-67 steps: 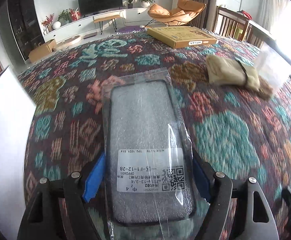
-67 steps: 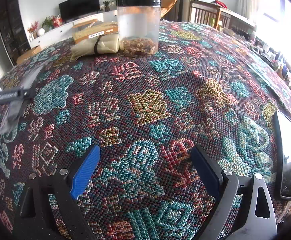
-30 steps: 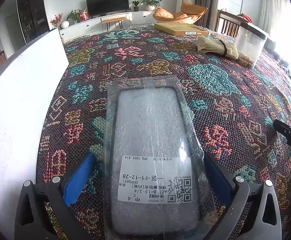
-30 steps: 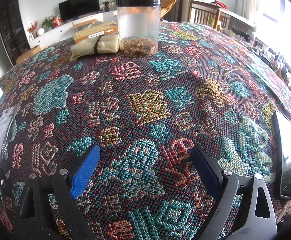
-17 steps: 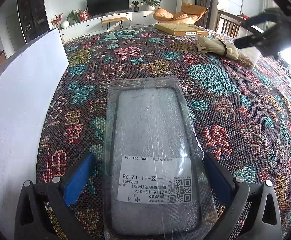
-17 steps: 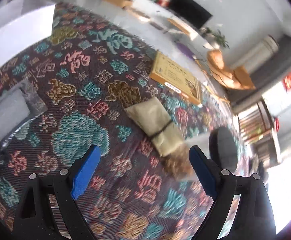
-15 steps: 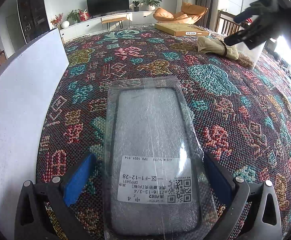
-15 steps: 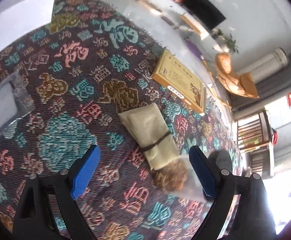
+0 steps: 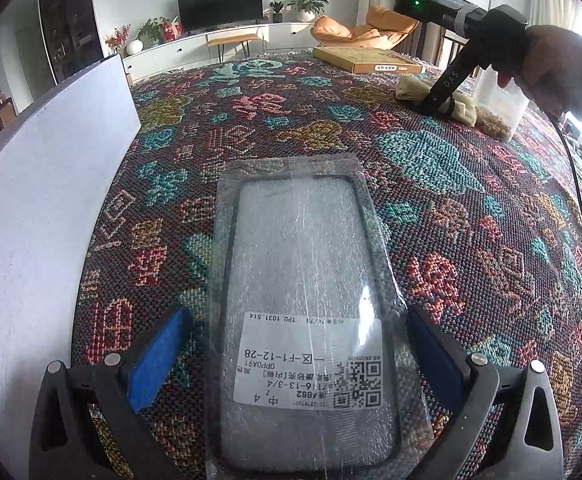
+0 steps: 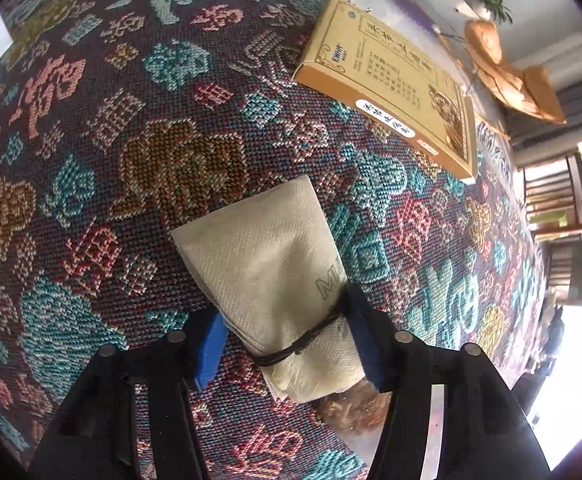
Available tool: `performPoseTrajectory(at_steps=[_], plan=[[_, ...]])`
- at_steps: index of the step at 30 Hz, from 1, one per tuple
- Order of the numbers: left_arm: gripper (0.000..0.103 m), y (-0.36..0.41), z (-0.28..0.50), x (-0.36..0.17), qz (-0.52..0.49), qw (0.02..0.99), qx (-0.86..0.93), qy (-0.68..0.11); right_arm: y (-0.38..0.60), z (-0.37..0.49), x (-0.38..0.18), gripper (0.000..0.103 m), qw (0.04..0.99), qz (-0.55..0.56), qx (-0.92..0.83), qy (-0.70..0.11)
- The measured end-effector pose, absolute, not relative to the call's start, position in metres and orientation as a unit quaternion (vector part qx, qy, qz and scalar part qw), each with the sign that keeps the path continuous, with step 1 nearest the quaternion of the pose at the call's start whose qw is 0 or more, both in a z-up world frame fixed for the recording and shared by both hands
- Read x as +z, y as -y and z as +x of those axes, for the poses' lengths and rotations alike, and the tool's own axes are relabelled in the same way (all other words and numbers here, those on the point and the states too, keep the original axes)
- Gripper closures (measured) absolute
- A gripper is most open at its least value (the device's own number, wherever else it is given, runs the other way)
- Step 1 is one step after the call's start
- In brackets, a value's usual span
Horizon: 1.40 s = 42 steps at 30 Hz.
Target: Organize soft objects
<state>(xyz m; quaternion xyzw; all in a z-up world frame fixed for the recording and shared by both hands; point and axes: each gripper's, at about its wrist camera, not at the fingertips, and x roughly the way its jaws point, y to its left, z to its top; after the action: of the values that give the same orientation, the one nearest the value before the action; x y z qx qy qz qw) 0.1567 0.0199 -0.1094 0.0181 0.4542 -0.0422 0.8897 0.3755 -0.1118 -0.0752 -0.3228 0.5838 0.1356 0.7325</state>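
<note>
A soft phone case sealed in a clear bag with a white label lies flat on the patterned tablecloth. My left gripper is open around its near end, both blue pads standing clear of the bag. At the far right a person's hand holds my right gripper pointing down onto a beige napkin bundle tied with a black band. The right gripper is closing, and its pads touch the bundle on both sides at the band.
A flat yellow box lies beyond the bundle. A clear jar with brown contents stands right beside the bundle. A white board stands along the table's left edge. Wooden chairs stand off the far side.
The right gripper swung across the table, rolled, came down over the beige bundle and narrowed its jaws onto it. The left gripper and the bagged case stayed where they were.
</note>
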Motion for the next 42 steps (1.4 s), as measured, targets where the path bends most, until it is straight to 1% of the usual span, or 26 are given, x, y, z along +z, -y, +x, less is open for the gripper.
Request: performPoseTrajectory(at_steps=[3, 6, 8, 11, 15, 17, 19, 23, 25, 26, 27, 28, 29, 35, 38, 42], plan=[[0.000, -0.020, 0.157, -0.109, 0.018, 0.890, -0.042, -0.454, 0.113, 0.371, -0.058, 0.063, 0.758, -0.271, 0.127, -0.580], [0.000, -0.020, 0.157, -0.109, 0.018, 0.890, -0.042, -0.454, 0.114, 0.351, -0.028, 0.063, 0.785, -0.169, 0.153, -0.576], [0.000, -0.020, 0.157, -0.109, 0.018, 0.890, -0.042, -0.454, 0.119, 0.324, -0.012, 0.063, 0.784, -0.102, 0.186, -0.583], [0.000, -0.020, 0.157, -0.109, 0.018, 0.890, -0.042, -0.454, 0.130, 0.267, -0.005, 0.063, 0.771, -0.019, 0.222, -0.596], [0.000, -0.020, 0.157, -0.109, 0.018, 0.890, -0.042, -0.454, 0.196, 0.211, -0.010, 0.063, 0.761, 0.079, 0.183, -0.618], [0.000, -0.020, 0.157, -0.109, 0.018, 0.890, -0.042, -0.454, 0.236, 0.201, -0.012, 0.063, 0.773, 0.085, 0.123, -0.616], [0.000, -0.020, 0.157, -0.109, 0.018, 0.890, -0.042, -0.454, 0.277, 0.209, -0.012, 0.063, 0.791, 0.083, 0.054, -0.603], [0.000, -0.020, 0.157, -0.109, 0.018, 0.890, -0.042, -0.454, 0.330, 0.264, -0.017, 0.063, 0.820, 0.069, -0.033, -0.567], [0.000, -0.020, 0.157, -0.109, 0.018, 0.890, -0.042, -0.454, 0.342, 0.292, -0.024, 0.059, 0.830, 0.060, -0.066, -0.551], [0.000, -0.020, 0.157, -0.109, 0.018, 0.890, -0.042, -0.454, 0.354, 0.298, -0.025, 0.051, 0.833, 0.066, -0.072, -0.545], [0.000, -0.020, 0.157, -0.109, 0.018, 0.890, -0.042, -0.454, 0.360, 0.306, -0.030, 0.037, 0.835, 0.078, -0.076, -0.540], [0.000, -0.020, 0.157, -0.109, 0.018, 0.890, -0.042, -0.454, 0.366, 0.313, -0.034, 0.031, 0.835, 0.092, -0.078, -0.537], [0.000, -0.020, 0.157, -0.109, 0.018, 0.890, -0.042, -0.454, 0.369, 0.317, -0.037, 0.028, 0.836, 0.098, -0.089, -0.532], [0.000, -0.020, 0.157, -0.109, 0.018, 0.890, -0.042, -0.454, 0.378, 0.301, -0.030, 0.026, 0.858, 0.084, -0.092, -0.498], [0.000, -0.020, 0.157, -0.110, 0.018, 0.890, -0.042, -0.454, 0.377, 0.288, -0.025, 0.024, 0.865, 0.070, -0.067, -0.491], [0.000, -0.020, 0.157, -0.110, 0.018, 0.890, -0.042, -0.454, 0.372, 0.290, -0.028, 0.023, 0.864, 0.035, -0.048, -0.499]])
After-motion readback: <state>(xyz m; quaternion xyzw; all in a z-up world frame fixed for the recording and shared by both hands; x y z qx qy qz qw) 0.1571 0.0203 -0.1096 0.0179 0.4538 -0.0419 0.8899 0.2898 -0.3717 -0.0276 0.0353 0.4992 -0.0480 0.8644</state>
